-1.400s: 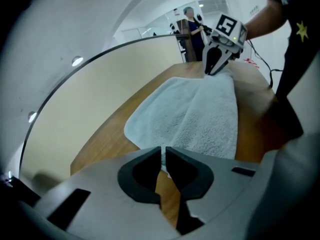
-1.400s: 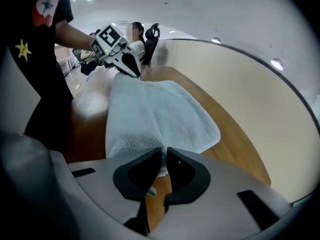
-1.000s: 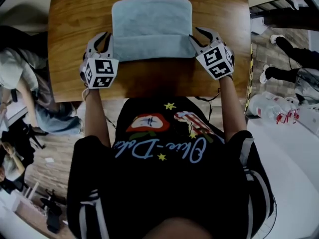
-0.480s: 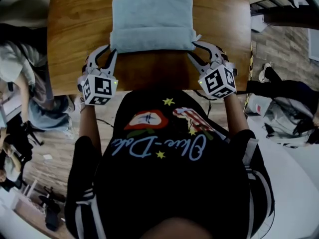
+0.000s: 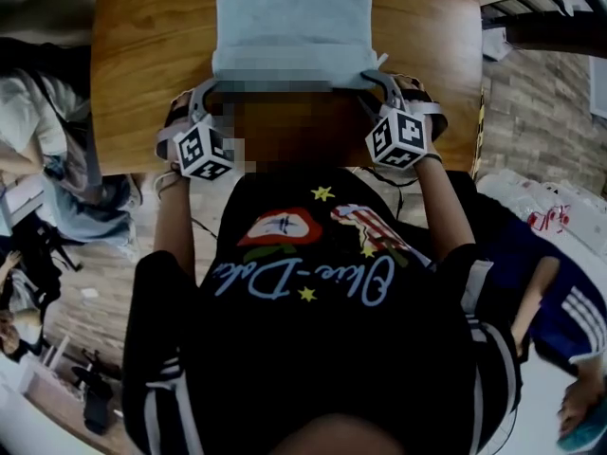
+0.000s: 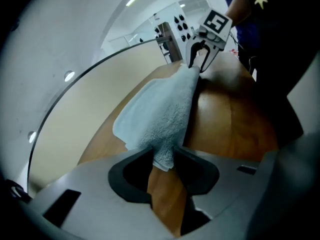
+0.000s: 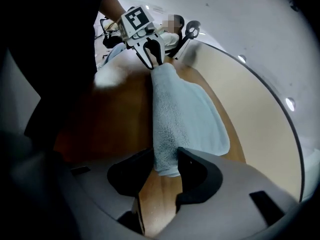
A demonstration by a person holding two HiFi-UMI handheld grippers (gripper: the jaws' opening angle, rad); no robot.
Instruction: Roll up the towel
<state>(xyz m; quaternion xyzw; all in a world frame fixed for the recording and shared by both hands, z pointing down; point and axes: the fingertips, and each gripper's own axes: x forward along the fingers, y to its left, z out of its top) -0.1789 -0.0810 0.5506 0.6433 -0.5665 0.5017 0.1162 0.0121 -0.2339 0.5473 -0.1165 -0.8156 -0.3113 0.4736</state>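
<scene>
A light blue towel (image 5: 289, 22) lies on the wooden table (image 5: 142, 64), its near edge turned over into a thick roll. In the head view a mosaic patch hides part of that roll. My left gripper (image 5: 204, 91) sits at the roll's left end and my right gripper (image 5: 372, 79) at its right end, both with fingers angled inward. In the left gripper view the towel (image 6: 160, 109) runs into my left gripper (image 6: 162, 161). In the right gripper view the towel (image 7: 185, 114) fills the gap of my right gripper (image 7: 167, 166). Both pairs of jaws have just been opening with a towel end between them.
The table's near edge (image 5: 285, 173) runs just behind both grippers, against the person's body. Bare wood (image 5: 427, 27) flanks the towel on both sides. Seated people and gear are on the floor at the left (image 5: 38, 150), and another person at the right (image 5: 560, 282).
Both grippers have drawn back toward the near table edge and rolled their fingers inward onto the roll's ends. The towel's near edge has gone from a flat fold to a thicker roll.
</scene>
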